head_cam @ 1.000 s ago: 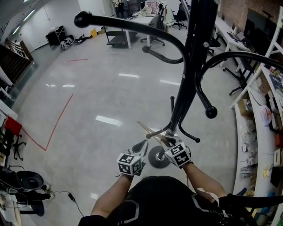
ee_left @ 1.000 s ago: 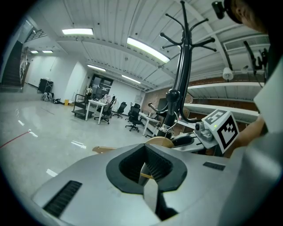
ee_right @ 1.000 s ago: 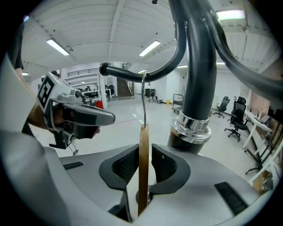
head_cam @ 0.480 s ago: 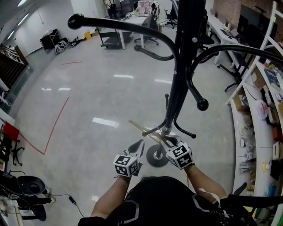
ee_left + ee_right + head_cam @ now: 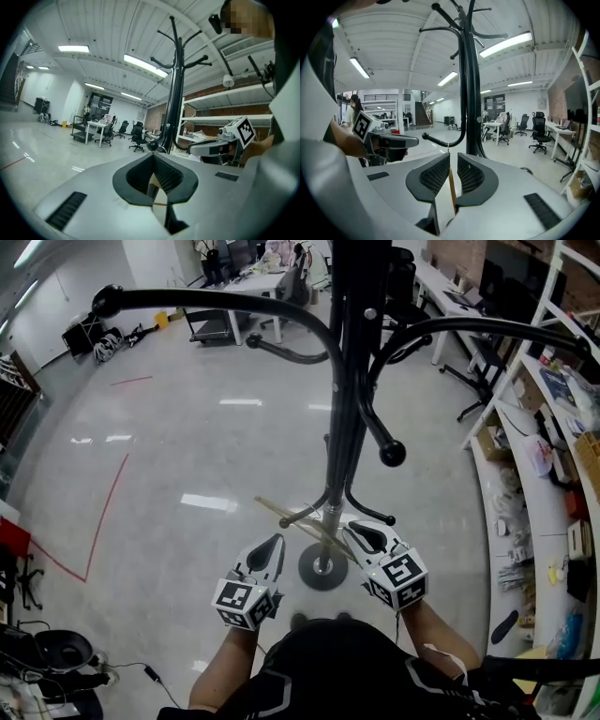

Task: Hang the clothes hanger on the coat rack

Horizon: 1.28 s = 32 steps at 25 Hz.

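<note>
The black coat rack (image 5: 342,409) rises in front of me on a round base (image 5: 323,568), with curved arms that end in knobs. A wooden clothes hanger (image 5: 298,521) hangs slanted beside the pole, low down near the short lower hooks. My right gripper (image 5: 356,532) is shut on it. In the right gripper view the thin wooden strip (image 5: 451,187) stands between the pads of the right gripper (image 5: 453,171), and its wire hook points up beside the rack (image 5: 468,93). My left gripper (image 5: 274,545) hovers left of the hanger, apart from it, with its jaws together and nothing in them.
White shelving (image 5: 548,456) with clutter runs along the right side. Desks and office chairs (image 5: 272,282) stand at the back. A red tape line (image 5: 103,512) crosses the polished floor at the left. Cables and dark equipment (image 5: 56,652) lie at the lower left.
The head view has swung, so the rack now stands more central and closer. Both grippers sit slightly lower and farther apart. The hanger stays in the right gripper beside the pole.
</note>
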Each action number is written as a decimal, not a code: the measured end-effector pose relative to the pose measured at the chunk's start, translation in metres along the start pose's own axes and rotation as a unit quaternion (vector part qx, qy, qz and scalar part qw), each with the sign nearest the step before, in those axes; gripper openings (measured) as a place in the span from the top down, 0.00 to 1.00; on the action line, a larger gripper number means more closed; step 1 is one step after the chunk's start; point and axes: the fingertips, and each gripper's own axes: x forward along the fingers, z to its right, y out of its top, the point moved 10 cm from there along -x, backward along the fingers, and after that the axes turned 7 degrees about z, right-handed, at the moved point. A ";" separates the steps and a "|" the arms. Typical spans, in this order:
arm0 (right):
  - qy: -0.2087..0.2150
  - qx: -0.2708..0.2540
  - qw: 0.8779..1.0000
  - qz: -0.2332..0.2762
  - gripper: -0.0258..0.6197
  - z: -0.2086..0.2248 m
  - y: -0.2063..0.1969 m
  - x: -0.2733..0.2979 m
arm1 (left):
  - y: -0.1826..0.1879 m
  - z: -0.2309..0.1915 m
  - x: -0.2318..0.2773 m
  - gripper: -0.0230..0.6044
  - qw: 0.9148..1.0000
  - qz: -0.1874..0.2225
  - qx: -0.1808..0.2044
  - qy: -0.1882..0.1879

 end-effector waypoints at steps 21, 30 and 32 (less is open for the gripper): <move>0.006 0.006 0.997 0.074 0.95 0.008 0.032 -0.072 | 0.054 0.077 -0.009 0.96 0.998 0.007 0.031 -0.048; -0.001 -0.004 0.997 0.080 0.95 -0.002 0.031 -0.093 | 0.061 0.098 -0.038 0.96 0.999 0.012 0.031 -0.032; -0.010 -0.011 0.996 0.083 0.95 -0.016 0.034 -0.101 | 0.060 0.101 -0.053 0.96 0.998 0.011 0.035 -0.041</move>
